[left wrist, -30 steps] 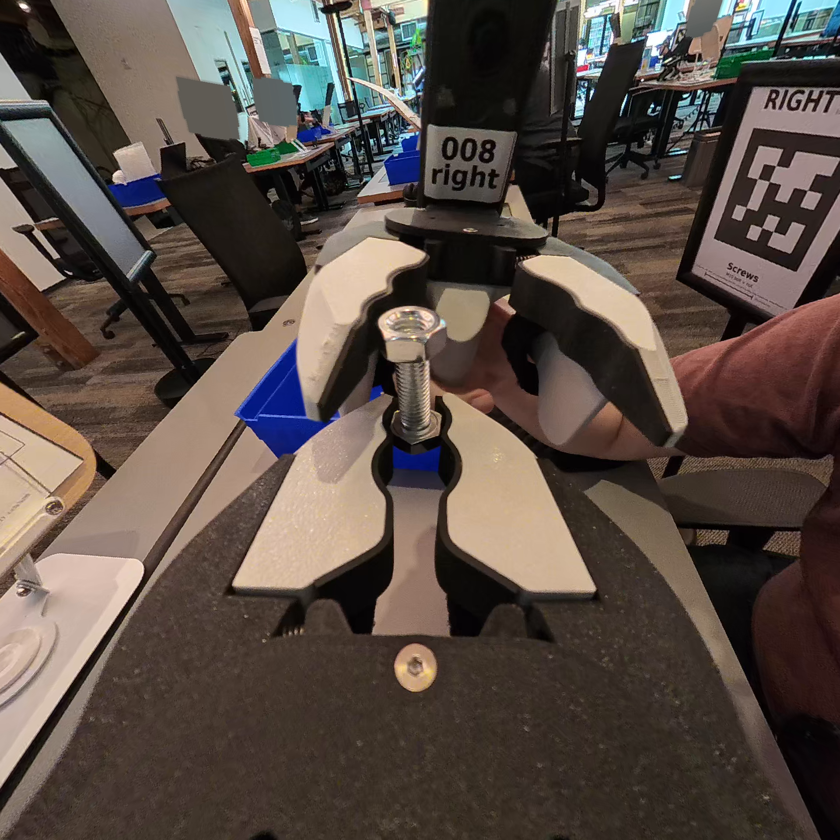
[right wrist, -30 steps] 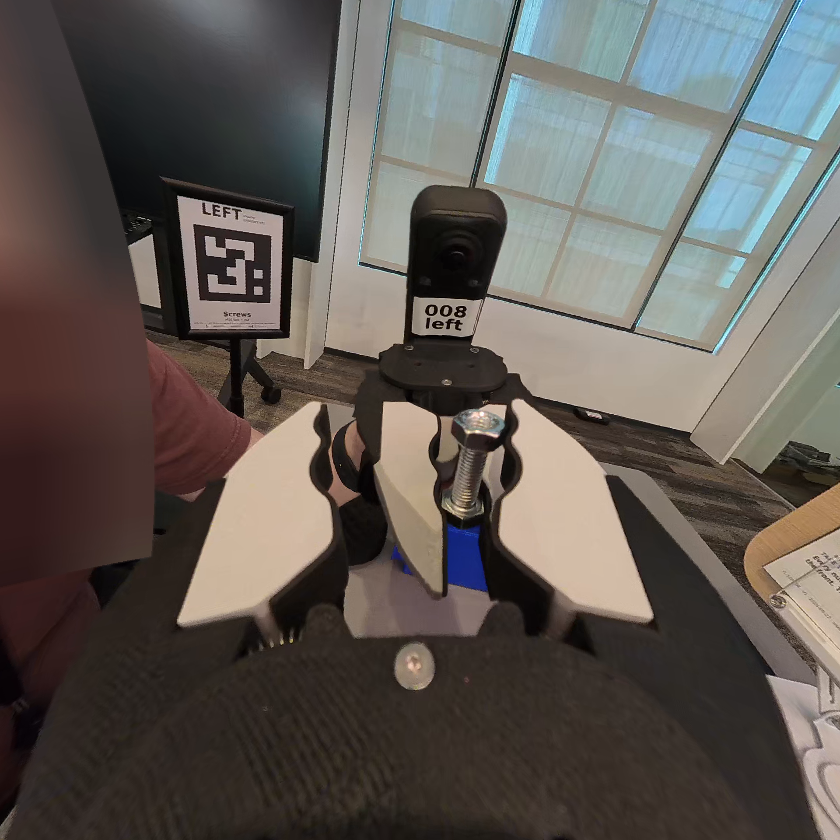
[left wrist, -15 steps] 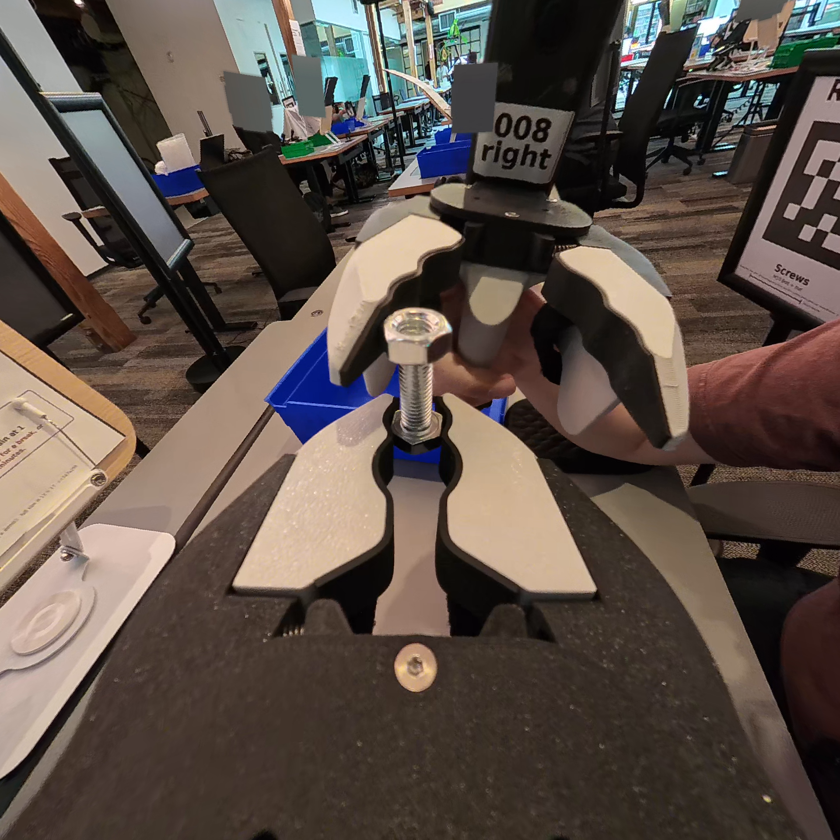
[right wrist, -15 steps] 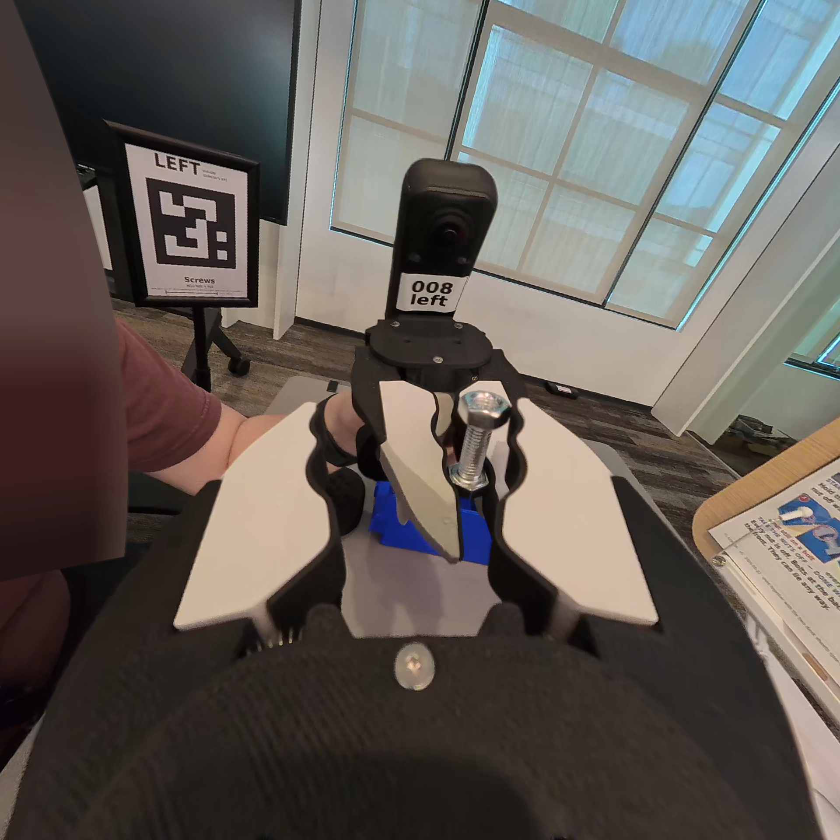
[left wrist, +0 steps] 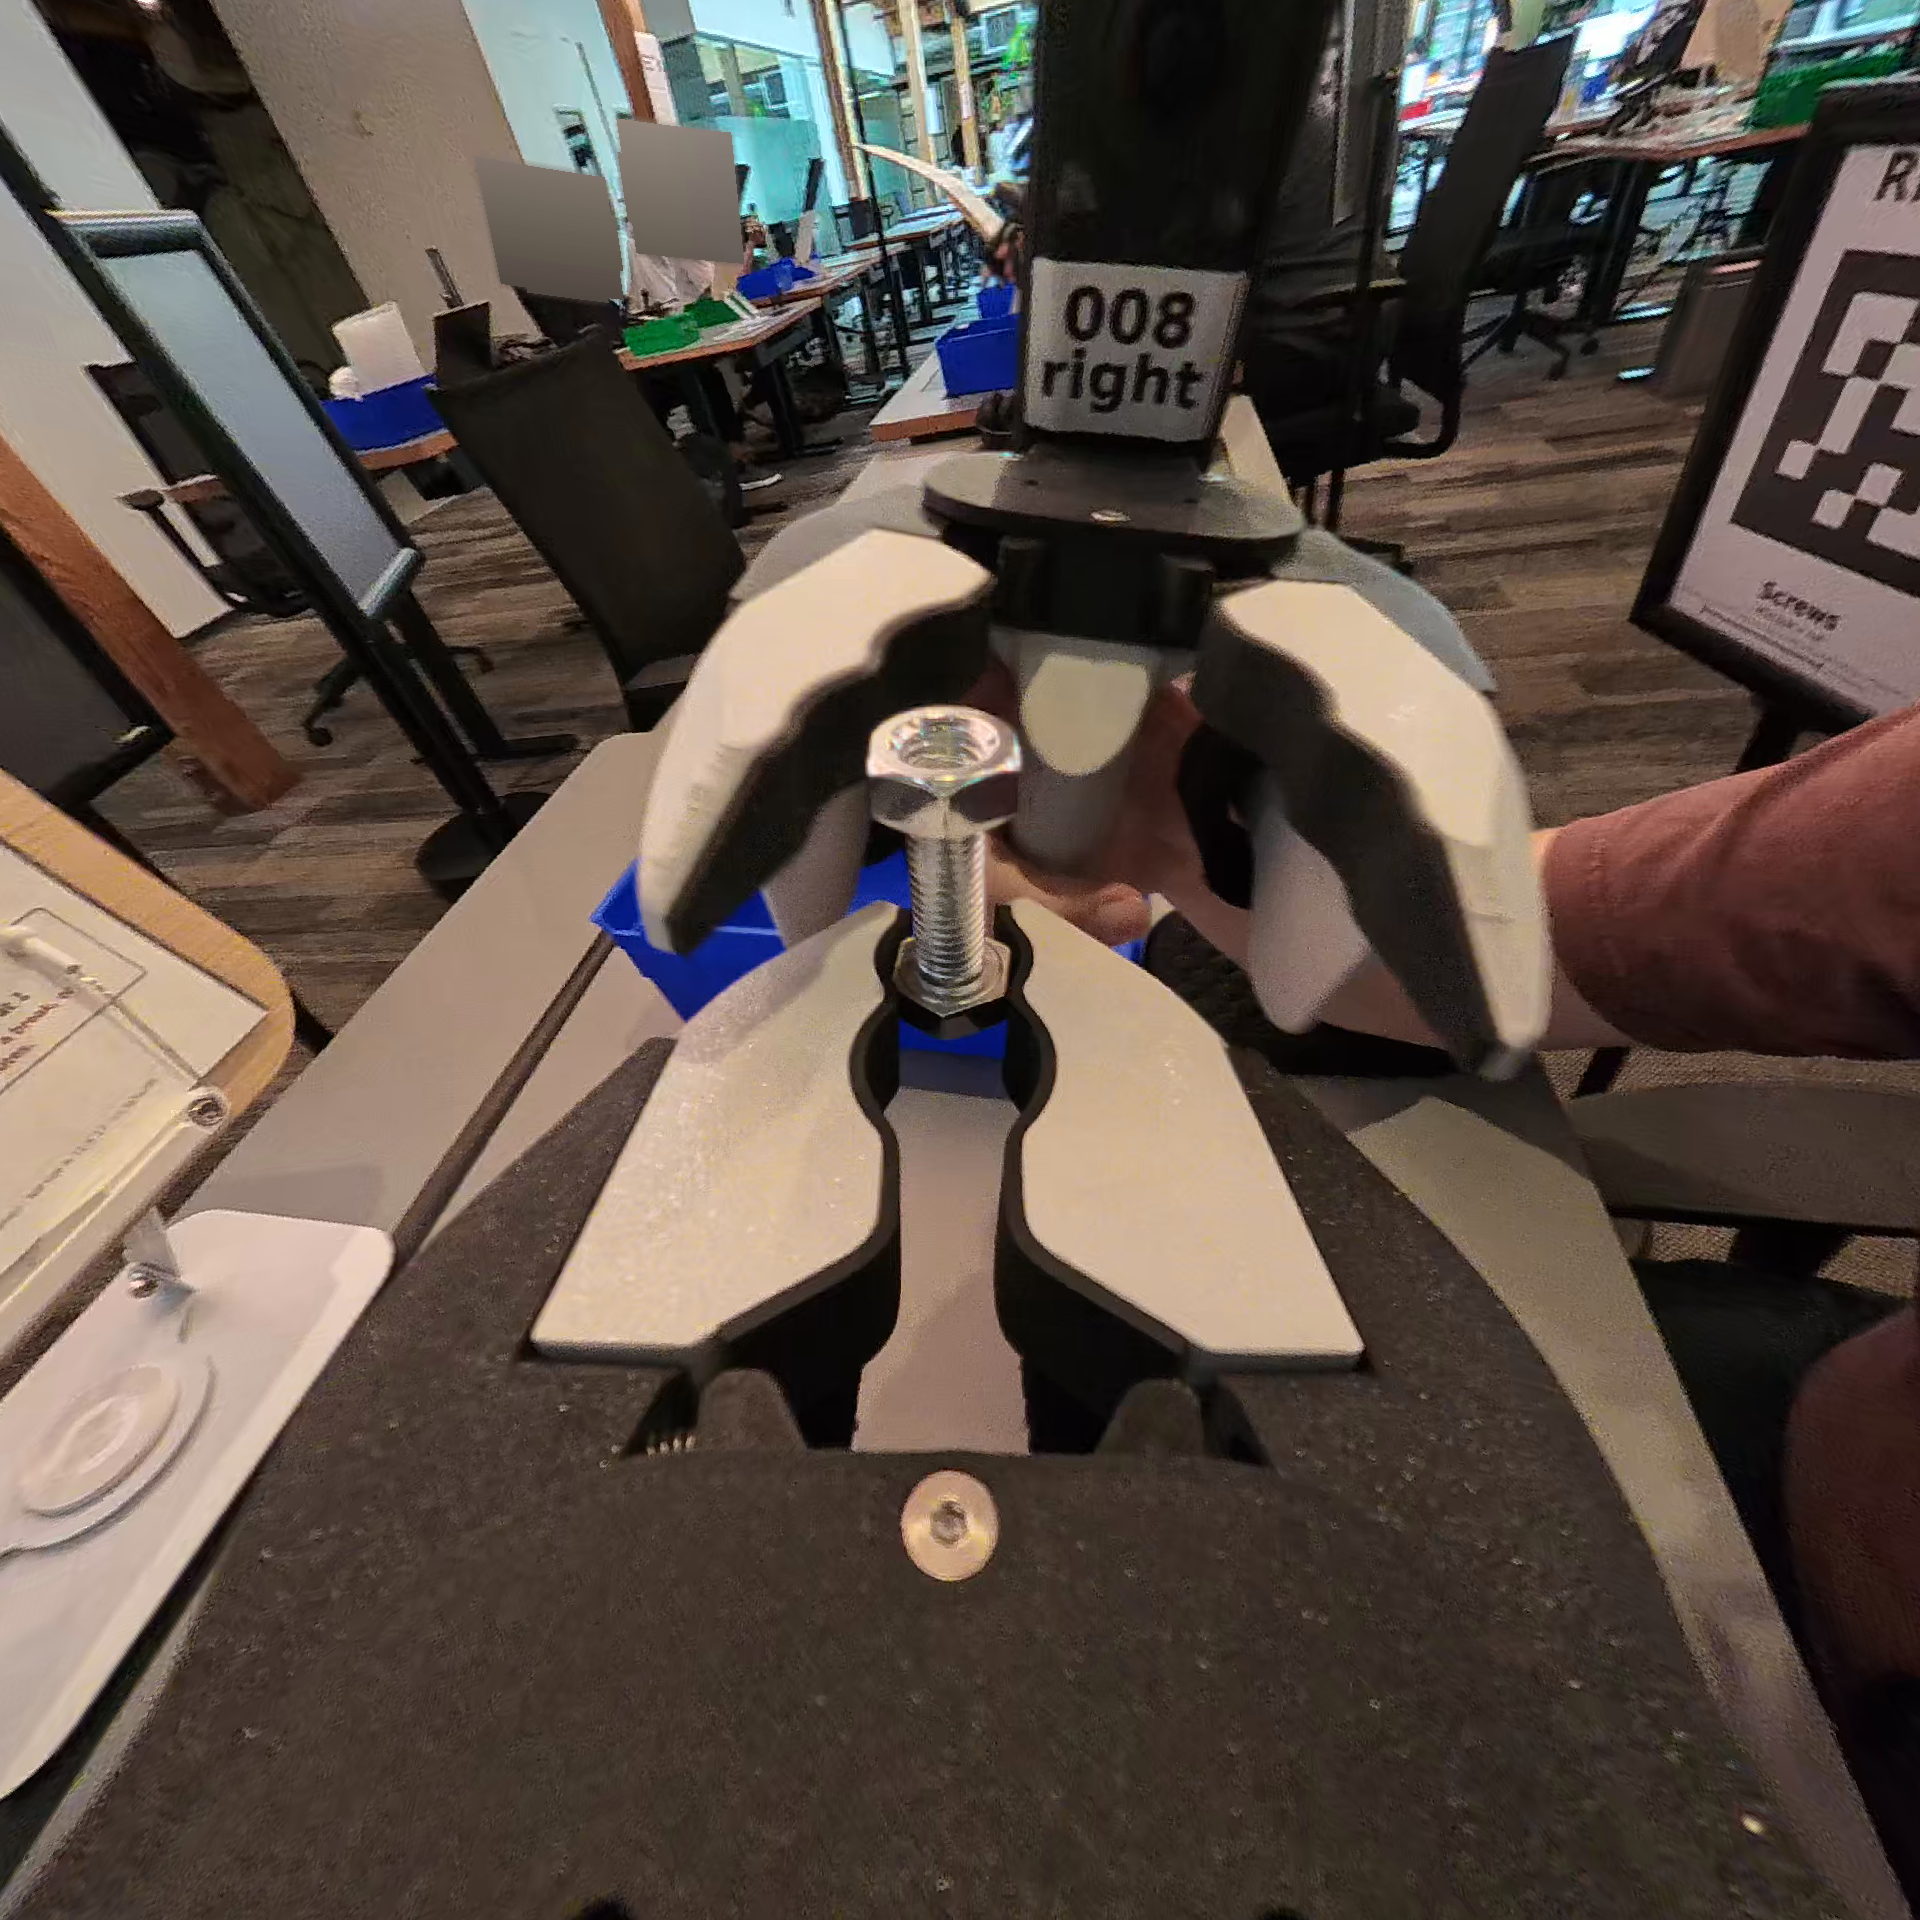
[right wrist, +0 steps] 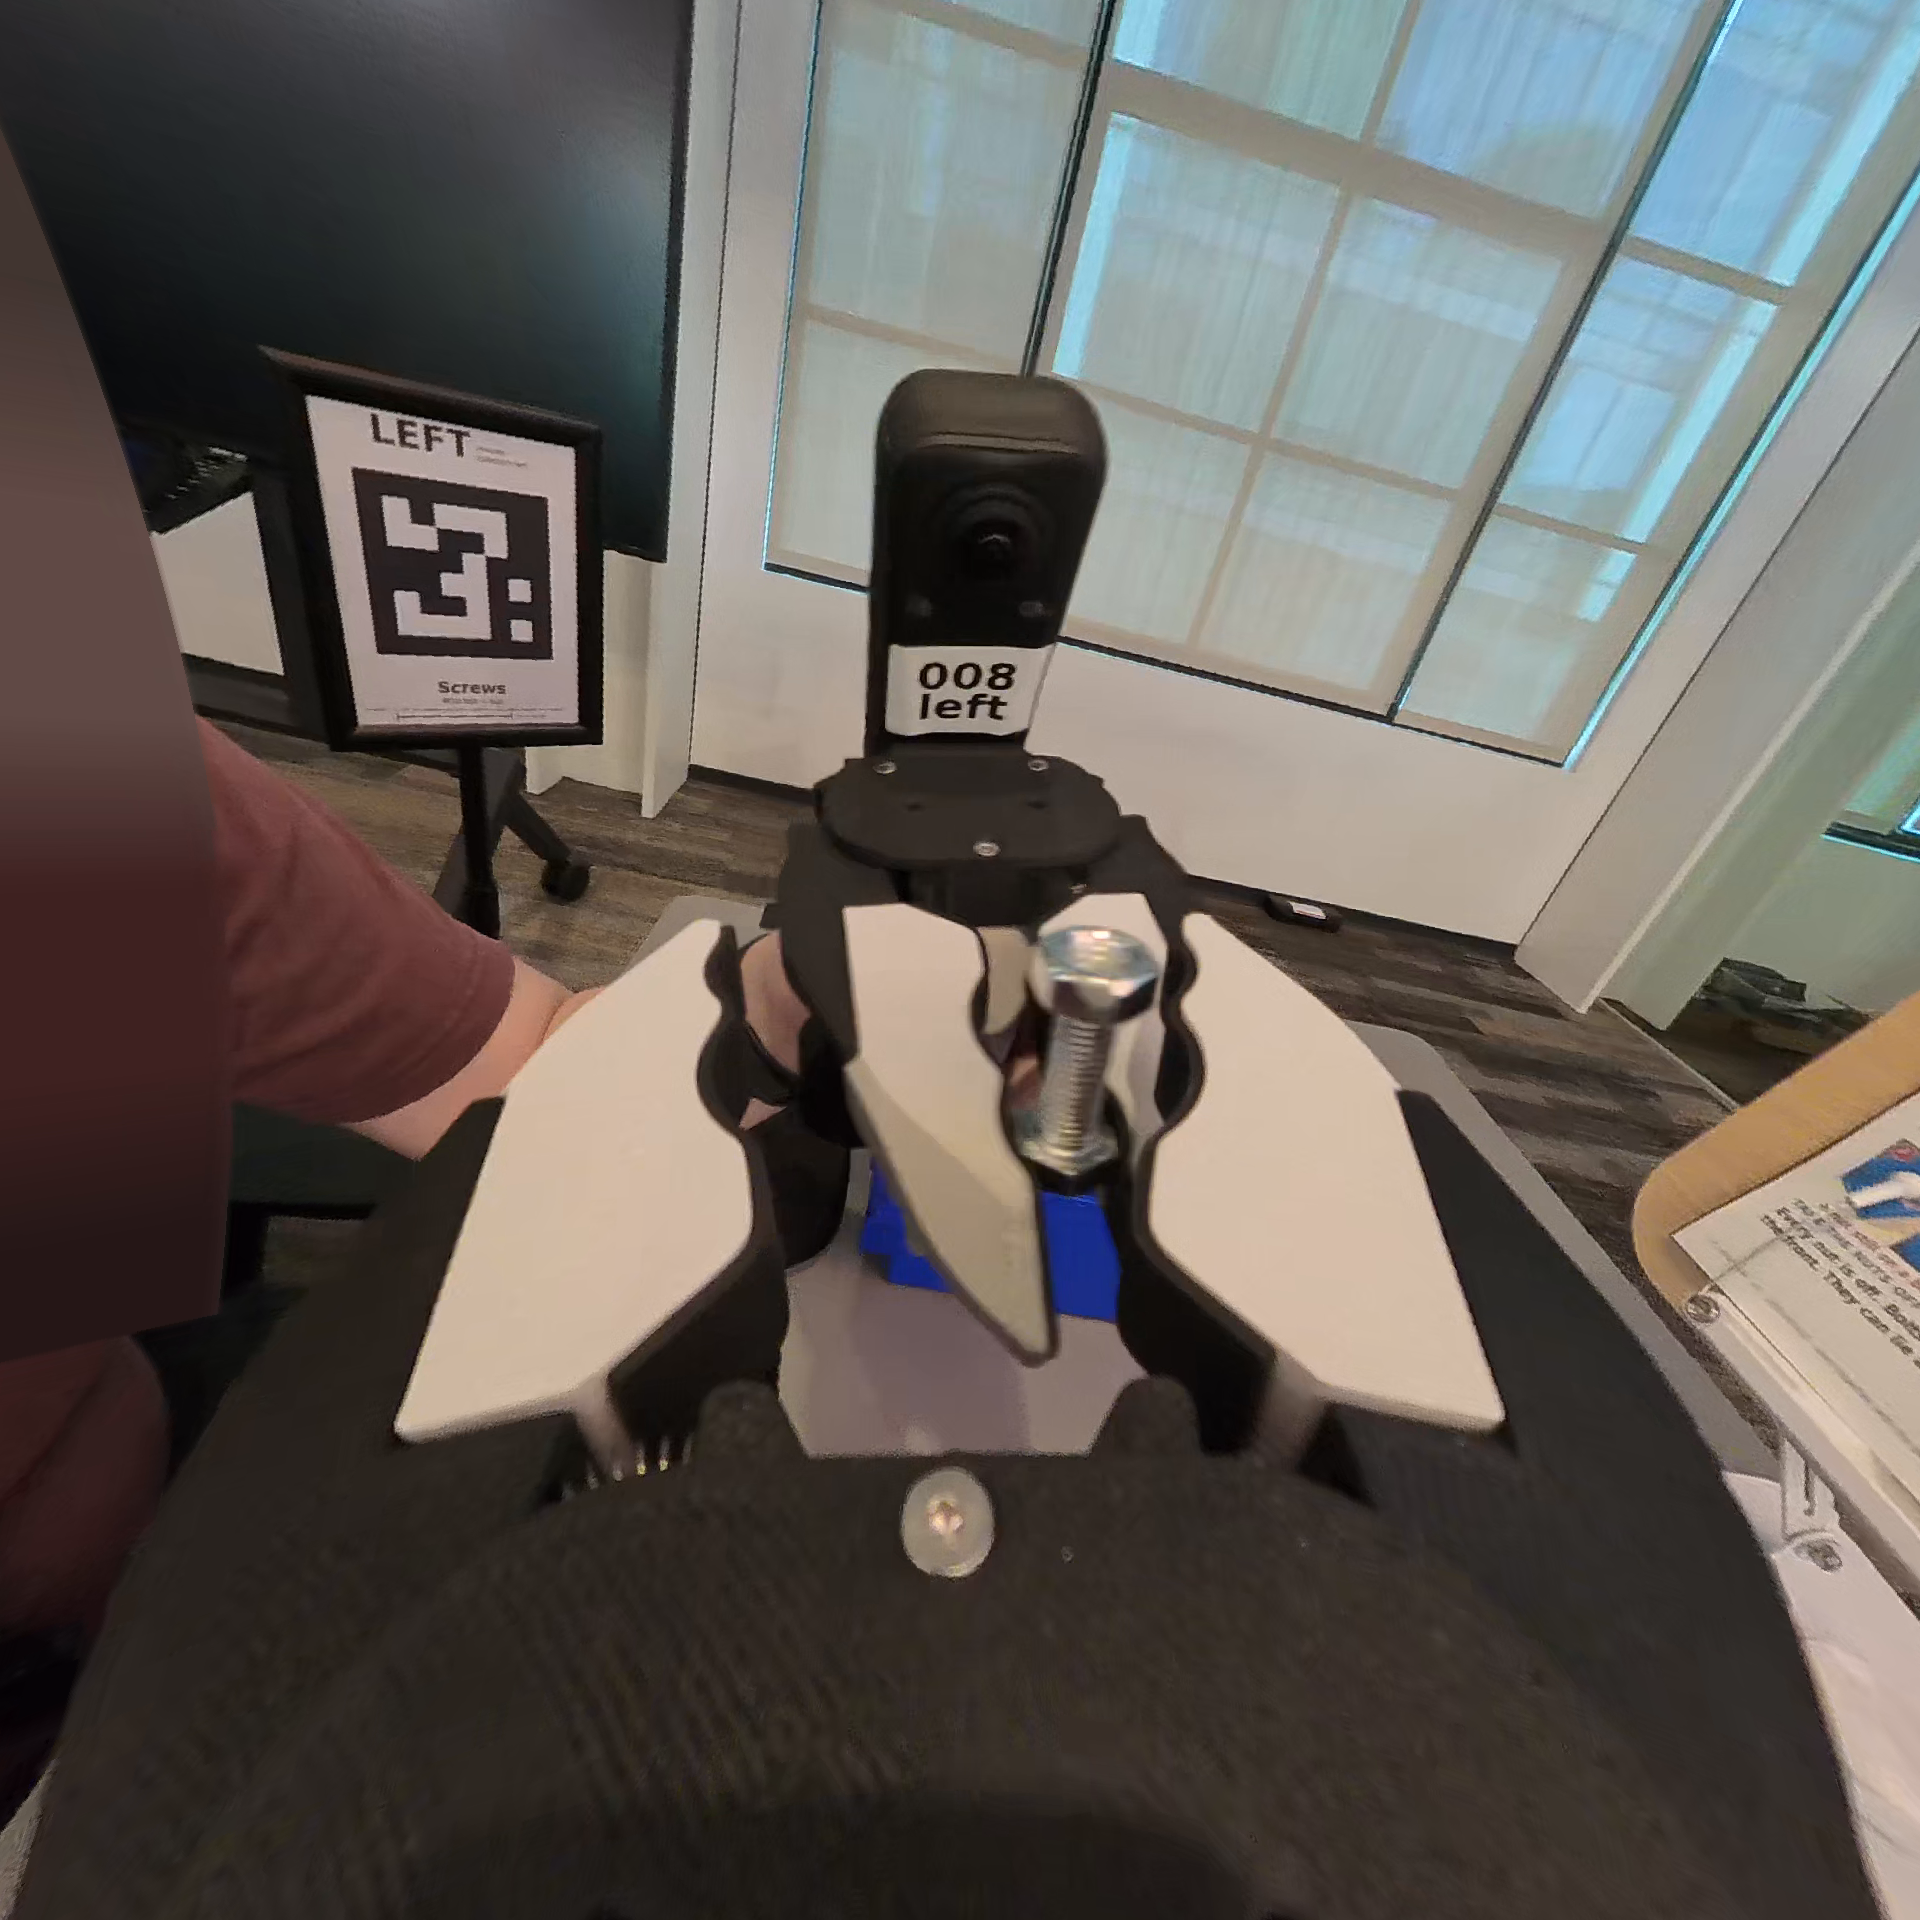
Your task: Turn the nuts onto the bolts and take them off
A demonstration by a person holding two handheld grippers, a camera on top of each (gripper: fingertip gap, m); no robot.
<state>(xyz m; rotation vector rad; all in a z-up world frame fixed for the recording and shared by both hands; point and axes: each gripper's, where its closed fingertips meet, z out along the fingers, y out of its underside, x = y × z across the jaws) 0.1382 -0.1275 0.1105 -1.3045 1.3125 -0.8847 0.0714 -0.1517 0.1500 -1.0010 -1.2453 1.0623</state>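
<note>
The left gripper (left wrist: 948,997) is clamped on the nut (left wrist: 948,982) at its fingertips, and the bolt (left wrist: 943,831) stands upright out of it, hex head on top. Judging by the long run of bare thread between head and nut, that nut sits near the bolt's tip; whether it is going on or coming off I can't tell. Facing it, the right gripper (left wrist: 1081,925) hangs spread wide, gripping nothing, its fingers either side of the bolt head and apart from it. From the right wrist view, the right gripper's (right wrist: 951,1101) own fingers flank the left gripper's tips. Just beyond and below sits a blue bin (left wrist: 717,945) on the grey table (left wrist: 416,1091). Farther out, a framed marker sign (left wrist: 1808,416) stands on the right. Nothing blocks the bolt head.
</note>
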